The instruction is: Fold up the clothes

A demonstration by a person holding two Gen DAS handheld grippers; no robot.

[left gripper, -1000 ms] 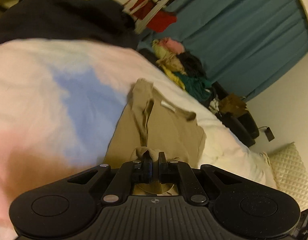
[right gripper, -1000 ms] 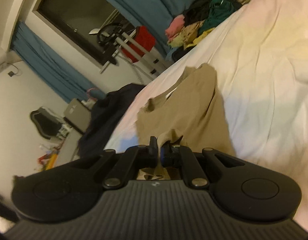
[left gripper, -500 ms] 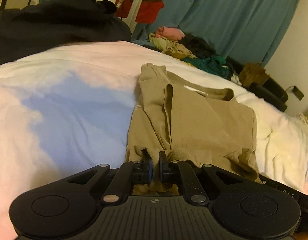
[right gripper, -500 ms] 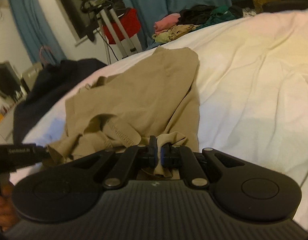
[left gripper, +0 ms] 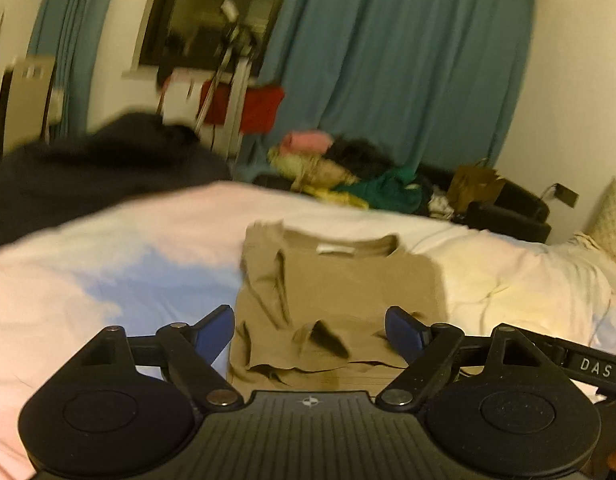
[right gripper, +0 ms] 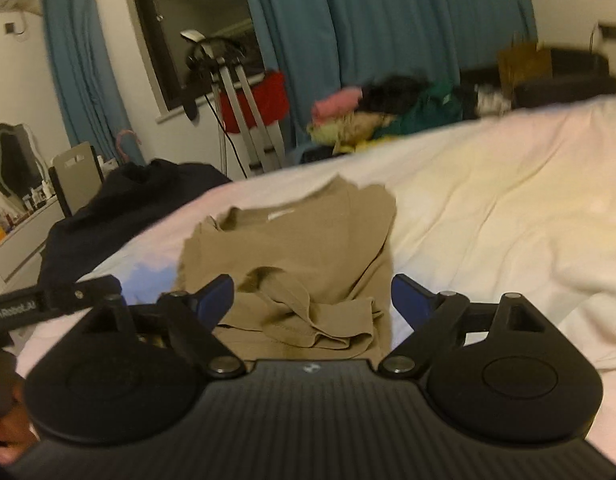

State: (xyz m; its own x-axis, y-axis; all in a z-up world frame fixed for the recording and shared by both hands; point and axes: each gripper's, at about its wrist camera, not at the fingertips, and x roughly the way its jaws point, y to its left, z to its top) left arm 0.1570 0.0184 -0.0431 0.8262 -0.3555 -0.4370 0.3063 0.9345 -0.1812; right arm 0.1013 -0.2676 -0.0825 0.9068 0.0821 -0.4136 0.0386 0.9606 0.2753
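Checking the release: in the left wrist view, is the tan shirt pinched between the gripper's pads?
No, the left gripper is opening, and the tan shirt lies loose on the bed.

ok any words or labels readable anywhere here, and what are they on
"DAS": white letters on the black bar of the right gripper, seen at the edge of the left wrist view.
"...enRobot.AI": partly cut off, on the black bar of the left gripper.
White neck tag on the tan shirt: too blurred to read.

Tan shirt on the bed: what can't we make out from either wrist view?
- Tan shirt near hem: left wrist view, hidden behind the tongs' body.
- Same hem, right wrist view: also cut off by the tongs' body.
- Neck label: too small and blurred to read.
- Clothes pile: motion blur, items indistinct.
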